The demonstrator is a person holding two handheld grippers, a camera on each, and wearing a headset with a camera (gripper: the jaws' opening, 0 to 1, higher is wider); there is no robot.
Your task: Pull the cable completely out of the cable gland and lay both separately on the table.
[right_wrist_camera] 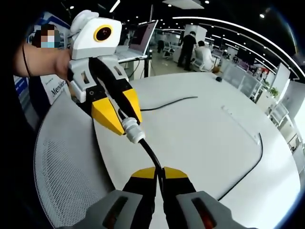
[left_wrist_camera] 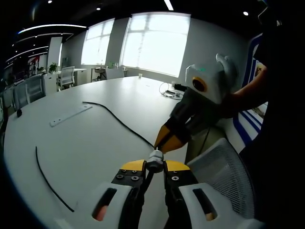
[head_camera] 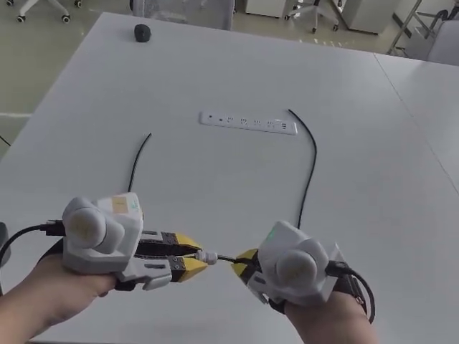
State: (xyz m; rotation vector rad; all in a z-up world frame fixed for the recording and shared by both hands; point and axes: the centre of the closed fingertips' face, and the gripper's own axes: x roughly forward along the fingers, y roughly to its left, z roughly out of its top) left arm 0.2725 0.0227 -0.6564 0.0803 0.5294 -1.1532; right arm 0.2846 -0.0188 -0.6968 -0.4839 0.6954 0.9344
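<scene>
Cable gland (head_camera: 206, 256): the small white fitting was held in the air over the near edge of the tabletop (head_camera: 215, 193), clamped at the yellow tips of the left hand-held gripper (head_camera: 194, 261).
Cable (right_wrist_camera: 151, 153): the black cord ran out of the gland's nose and straight into the right hand-held gripper (right_wrist_camera: 159, 172), with only a short bare stretch between the two tools.
Left grip: the jaws were pressed together on the gland, apparently to anchor it against a pull.
Right grip: the jaws were pinching the cable just beside the gland, a close hold that likely kept the draw in line with the fitting.
Loose length: a long black line (head_camera: 311, 161) curved across the tabletop from near the power strip (head_camera: 248, 122) toward the right tool. It was probably the same cable's tail, though the join was hidden.
Bystander: a shorter black wire (head_camera: 138, 161) lay well apart on the left.
Progress: the cable was not yet out of the gland, and neither piece had been laid down.
Risk: the thin cord could slip through the pinch if the gland gripped it tightly.
</scene>
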